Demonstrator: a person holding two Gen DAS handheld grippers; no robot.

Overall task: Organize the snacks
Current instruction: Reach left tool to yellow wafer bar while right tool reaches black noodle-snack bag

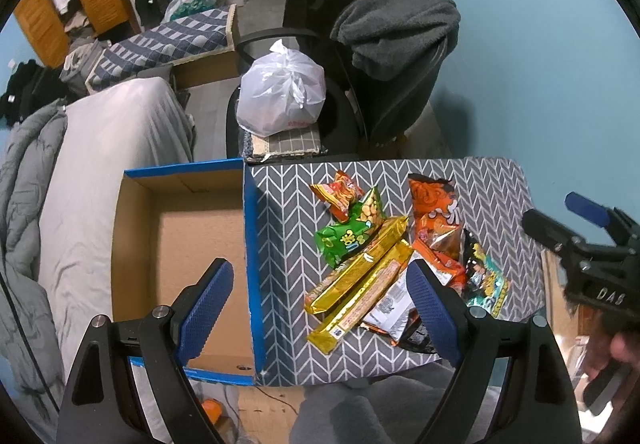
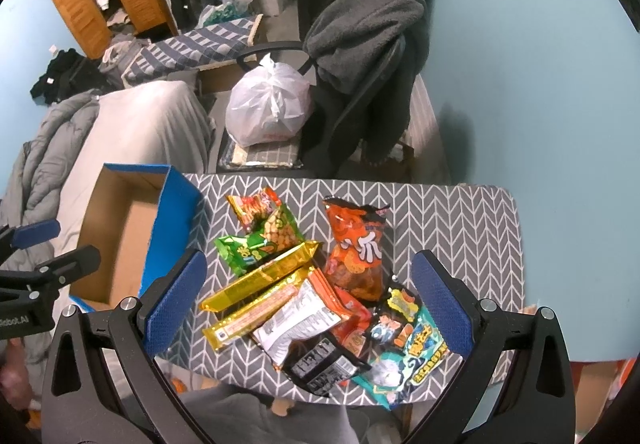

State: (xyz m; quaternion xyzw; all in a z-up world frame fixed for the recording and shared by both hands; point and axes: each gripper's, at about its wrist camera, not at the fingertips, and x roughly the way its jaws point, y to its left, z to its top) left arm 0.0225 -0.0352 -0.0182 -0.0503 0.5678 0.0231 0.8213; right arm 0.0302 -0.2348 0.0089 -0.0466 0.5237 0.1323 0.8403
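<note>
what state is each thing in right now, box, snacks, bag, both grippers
cardboard box: open on top, nothing inside, at the table's left edge
snack packets: sealed, piled loose on the table, none in the box
white plastic bag: tied shut, sitting on the chair
left gripper: fingers open, holding nothing
right gripper: fingers open, holding nothing, above the pile

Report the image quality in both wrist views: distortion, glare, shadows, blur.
Left wrist view: strong fisheye bending with black corners; glare on the gold wrappers; the right tongs at the edge look slightly soft. Right wrist view: same barrel distortion, table edge curved; glossy highlights on the orange snack bag; soft shadow on the blue wall beside the chair; pile is sharp.
</note>
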